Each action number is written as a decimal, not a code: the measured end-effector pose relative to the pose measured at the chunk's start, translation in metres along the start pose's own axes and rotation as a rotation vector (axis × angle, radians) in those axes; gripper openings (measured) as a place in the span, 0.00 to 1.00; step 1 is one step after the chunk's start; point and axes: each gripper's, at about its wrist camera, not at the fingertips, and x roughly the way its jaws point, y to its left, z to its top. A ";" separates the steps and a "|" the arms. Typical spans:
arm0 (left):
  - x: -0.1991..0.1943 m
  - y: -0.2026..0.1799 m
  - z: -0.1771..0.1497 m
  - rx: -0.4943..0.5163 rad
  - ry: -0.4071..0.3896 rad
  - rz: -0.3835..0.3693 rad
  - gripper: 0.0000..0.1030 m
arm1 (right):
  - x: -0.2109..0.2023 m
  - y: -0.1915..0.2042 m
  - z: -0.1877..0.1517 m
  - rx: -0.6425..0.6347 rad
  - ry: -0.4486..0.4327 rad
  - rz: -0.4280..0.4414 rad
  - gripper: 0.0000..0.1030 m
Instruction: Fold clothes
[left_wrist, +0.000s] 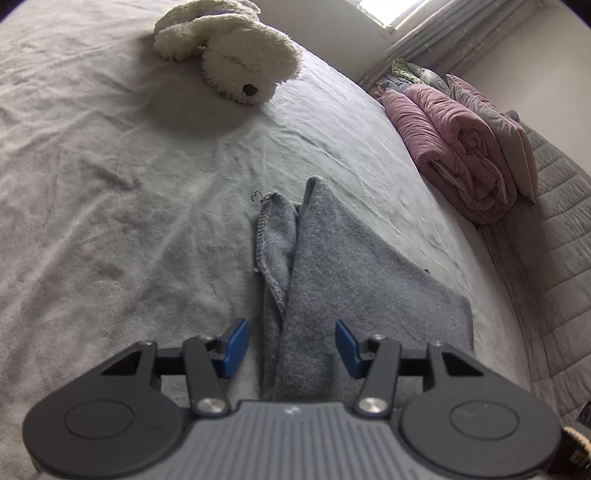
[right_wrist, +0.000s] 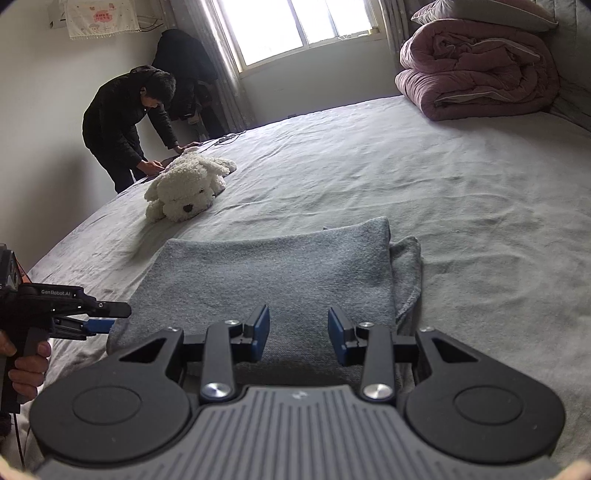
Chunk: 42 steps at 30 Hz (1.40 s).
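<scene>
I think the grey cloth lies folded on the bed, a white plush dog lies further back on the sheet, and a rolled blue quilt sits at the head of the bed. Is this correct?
Not quite: the rolled quilt is pink, not blue, as the right wrist view shows. The rest holds: the grey cloth lies folded on the bed, and the white plush dog lies further back on the sheet.

Bedroom background, apart from the work

A white plush dog (right_wrist: 186, 186) lies on the grey bed sheet (right_wrist: 461, 206) at the far left; a rolled pink quilt (right_wrist: 476, 74) under a pillow (right_wrist: 484, 13) sits far right. A person in dark clothes (right_wrist: 125, 122) bends over the bed's far left corner, near a bright window (right_wrist: 295, 27).
</scene>
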 end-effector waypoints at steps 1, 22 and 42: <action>0.002 0.002 0.002 -0.027 0.000 -0.013 0.50 | 0.002 0.003 0.001 0.001 -0.001 0.005 0.38; 0.004 -0.030 0.017 -0.165 -0.035 -0.163 0.17 | 0.072 0.043 -0.011 0.020 0.162 0.119 0.11; 0.051 -0.158 0.002 -0.079 0.185 -0.332 0.04 | 0.036 -0.081 -0.001 0.889 0.133 0.385 0.43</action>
